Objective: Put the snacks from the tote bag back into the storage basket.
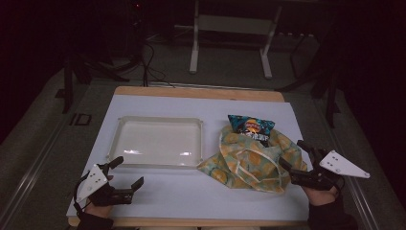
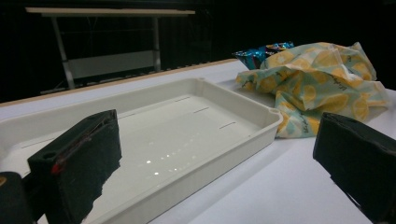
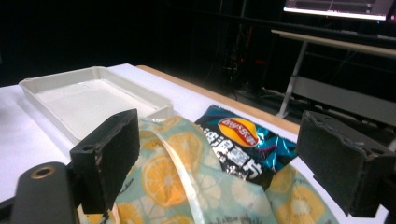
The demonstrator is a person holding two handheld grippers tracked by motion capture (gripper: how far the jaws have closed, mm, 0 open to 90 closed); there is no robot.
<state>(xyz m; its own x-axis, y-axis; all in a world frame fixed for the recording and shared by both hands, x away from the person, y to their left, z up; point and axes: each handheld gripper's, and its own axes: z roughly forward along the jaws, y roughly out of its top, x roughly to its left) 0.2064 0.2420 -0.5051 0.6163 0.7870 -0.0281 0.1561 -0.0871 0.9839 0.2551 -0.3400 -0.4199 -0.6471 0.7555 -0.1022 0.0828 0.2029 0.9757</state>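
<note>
A cloth bag printed with orange slices point(image 1: 251, 160) lies crumpled right of centre on the white table. A blue chip packet point(image 1: 251, 126) sticks out of its far end. The packet point(image 3: 243, 140) rests on the bag point(image 3: 187, 186) in the right gripper view. An empty white tray point(image 1: 158, 142) sits to the bag's left. My right gripper point(image 1: 296, 157) is open at the bag's right edge, jaws wide, nothing between them. Near the table's front left, my left gripper point(image 1: 128, 171) stands open just in front of the tray point(image 2: 163, 140). The bag point(image 2: 317, 88) lies beyond the tray in the left gripper view.
A white mat point(image 1: 201, 191) covers the wooden table, with bare room along the front between the two hands. Behind the table stand a white desk frame point(image 1: 230, 33) and dark cables point(image 1: 148, 62) on the floor.
</note>
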